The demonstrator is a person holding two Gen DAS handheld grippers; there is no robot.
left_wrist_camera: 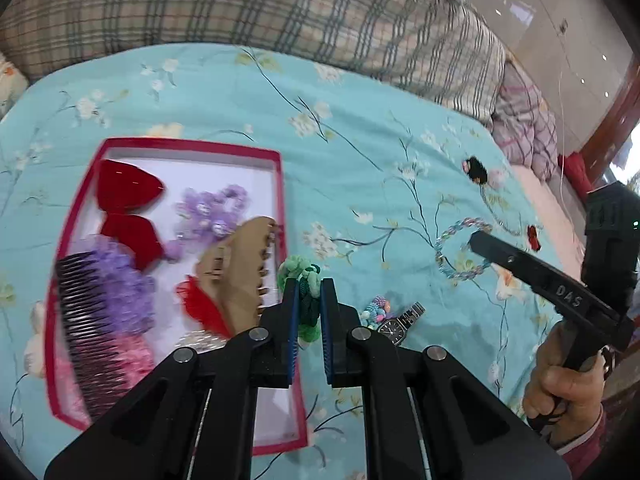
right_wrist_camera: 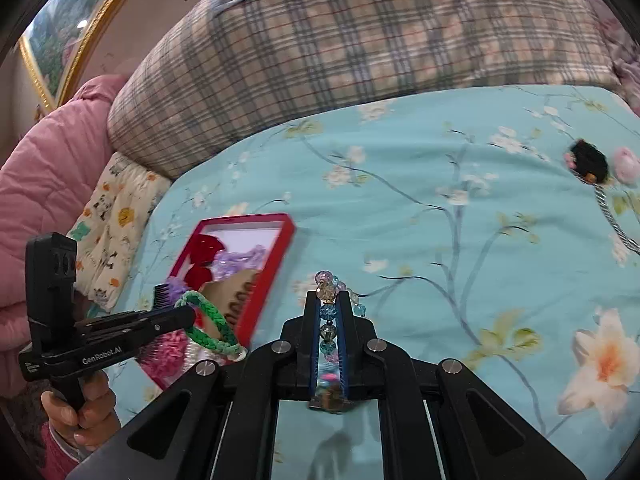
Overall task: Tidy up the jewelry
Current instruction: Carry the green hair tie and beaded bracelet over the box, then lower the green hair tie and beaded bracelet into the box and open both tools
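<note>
Your left gripper [left_wrist_camera: 309, 300] has its jaws pinching the green braided hair tie [left_wrist_camera: 306, 280], which hangs between the blue pads just past the right edge of the red-rimmed tray [left_wrist_camera: 192, 145]; in the right wrist view the same tie [right_wrist_camera: 210, 326] loops out from the left gripper's [right_wrist_camera: 188, 314] tip in front of the tray [right_wrist_camera: 244, 218]. Your right gripper [right_wrist_camera: 330, 304] has its jaws pressed onto the crystal bead bracelet [right_wrist_camera: 329, 312], whose beads run in a line between the pads and stick out beyond the tips; in the left wrist view that bracelet [left_wrist_camera: 460, 248] shows as a ring at the right gripper's [left_wrist_camera: 476, 238] tip. The tray lies on the bed and holds a red bow [left_wrist_camera: 128, 208], a purple flower piece [left_wrist_camera: 212, 208], a tan claw clip [left_wrist_camera: 240, 268] and a dark comb [left_wrist_camera: 88, 332], among other items. On the turquoise floral bedspread [left_wrist_camera: 340, 168], to the right of the left gripper, lie a small beaded piece [left_wrist_camera: 376, 312] and a wristwatch [left_wrist_camera: 400, 322], touching or nearly so. Farther off lies a black hair ornament [left_wrist_camera: 476, 168] with a silver chain [right_wrist_camera: 616, 220] near it. A plaid pillow [left_wrist_camera: 260, 4] lies along the far edge of the bed. Your right hand [left_wrist_camera: 560, 384] and left hand [right_wrist_camera: 80, 412] grip the handles.
</note>
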